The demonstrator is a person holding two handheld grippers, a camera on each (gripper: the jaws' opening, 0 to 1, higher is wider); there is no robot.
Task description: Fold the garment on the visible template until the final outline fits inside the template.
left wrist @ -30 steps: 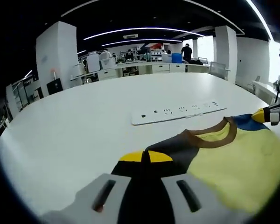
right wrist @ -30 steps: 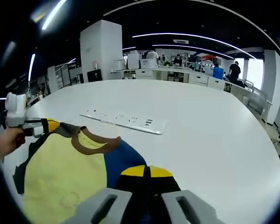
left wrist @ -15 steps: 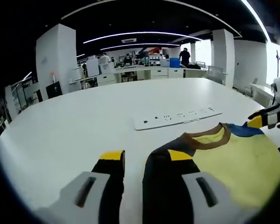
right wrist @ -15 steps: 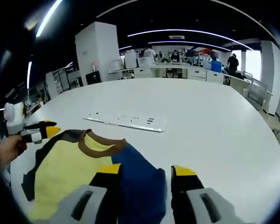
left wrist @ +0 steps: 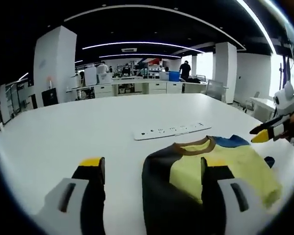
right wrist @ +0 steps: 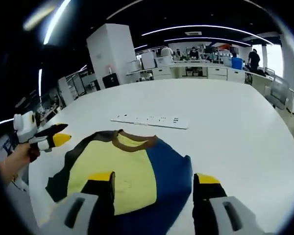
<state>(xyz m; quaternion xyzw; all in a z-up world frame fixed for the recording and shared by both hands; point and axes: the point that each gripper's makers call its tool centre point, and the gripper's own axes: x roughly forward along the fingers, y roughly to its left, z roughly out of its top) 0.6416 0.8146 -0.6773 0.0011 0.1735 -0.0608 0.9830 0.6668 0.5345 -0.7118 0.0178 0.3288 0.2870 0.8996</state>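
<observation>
1. Left gripper (left wrist: 147,169) stood with jaws wide apart above the garment (left wrist: 206,171) lying flat on the white table (left wrist: 88,127); the right gripper (left wrist: 267,133) entered at the far side.
2. Right gripper (right wrist: 152,183) also gaped, the garment (right wrist: 127,164) just beyond its jaws; the power strip (right wrist: 149,121) lay behind it, the left gripper (right wrist: 51,139) beside.

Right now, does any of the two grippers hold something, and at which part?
Nothing is held. The left gripper and the right gripper both stand open above the garment, which lies loose on the white table.
</observation>
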